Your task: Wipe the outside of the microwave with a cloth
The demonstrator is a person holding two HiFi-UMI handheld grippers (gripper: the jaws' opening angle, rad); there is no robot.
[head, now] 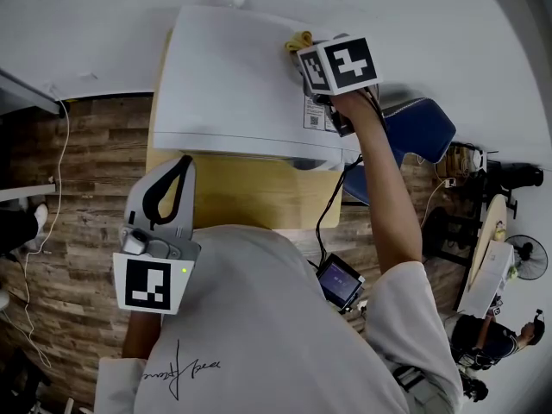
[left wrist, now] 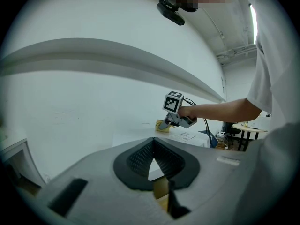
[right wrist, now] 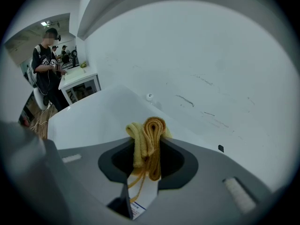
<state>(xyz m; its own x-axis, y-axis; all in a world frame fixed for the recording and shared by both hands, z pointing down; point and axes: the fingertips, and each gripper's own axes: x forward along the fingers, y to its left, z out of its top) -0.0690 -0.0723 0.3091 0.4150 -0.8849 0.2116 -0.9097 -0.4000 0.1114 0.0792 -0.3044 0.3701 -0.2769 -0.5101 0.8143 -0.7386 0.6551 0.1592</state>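
Left gripper [head: 183, 166] sits nearest, at the lower left of the head view, held close to the person's white shirt [head: 259, 317]. Its own view confirms the jaws are brought together at the tips with nothing between them [left wrist: 152, 142]. A small screen unit [head: 338, 281] hangs on a black cable at lower centre. Beyond the shirt lies a tan table [head: 250, 192], and on it the white microwave [head: 233, 84], filling the upper centre of the frame. Right gripper [head: 307, 54] reaches over the microwave's top at its upper right corner, the arm extended. Its jaws are clamped on a bunched yellow cloth [right wrist: 147, 135], which stands up between them [right wrist: 148, 165]; the cloth [head: 299, 39] is touching or just above the microwave top near the back edge. A blue chair [head: 423, 128] stands right of the microwave. Farthest, a white wall [right wrist: 211, 69] runs behind, and a bystander [right wrist: 44, 64] stands at the upper left of the right gripper view.
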